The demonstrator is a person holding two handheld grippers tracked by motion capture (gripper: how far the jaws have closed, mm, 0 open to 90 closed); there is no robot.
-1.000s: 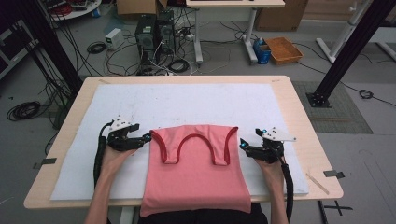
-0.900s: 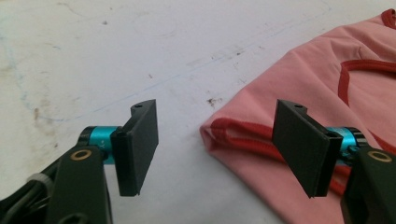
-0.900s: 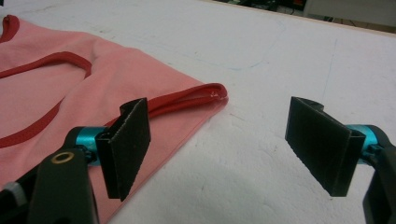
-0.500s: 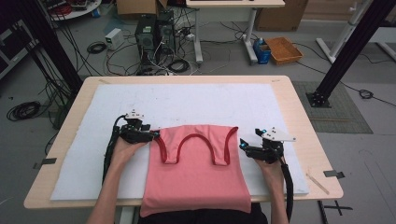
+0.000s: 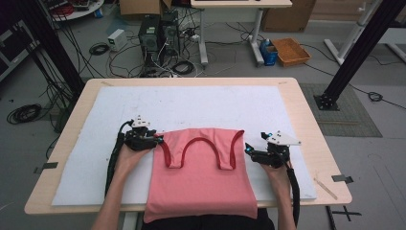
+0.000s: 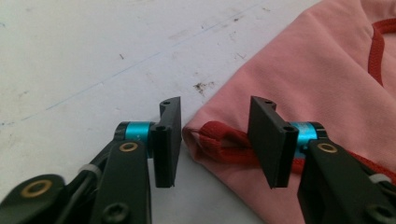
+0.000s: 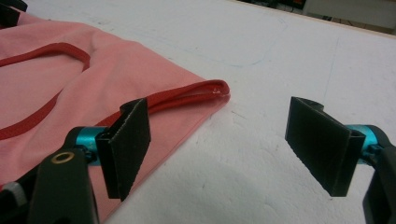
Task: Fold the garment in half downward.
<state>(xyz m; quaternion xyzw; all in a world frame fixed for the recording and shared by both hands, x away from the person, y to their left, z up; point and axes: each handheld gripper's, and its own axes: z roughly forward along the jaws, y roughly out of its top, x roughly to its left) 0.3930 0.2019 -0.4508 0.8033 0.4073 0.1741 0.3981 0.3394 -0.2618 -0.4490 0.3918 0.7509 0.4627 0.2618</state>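
At centre frame the top [image 5: 201,177] lies flat — left gripper [image 6: 215,140] closing around its strap corner (not yet pinched), right gripper [image 7: 224,149] fingers wide apart; lifting remains.

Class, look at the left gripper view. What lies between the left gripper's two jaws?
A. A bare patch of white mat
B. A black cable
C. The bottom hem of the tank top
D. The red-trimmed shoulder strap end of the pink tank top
D: in the left gripper view the left gripper has its jaws either side of the red-trimmed strap end of the pink tank top, not yet pressing on it.
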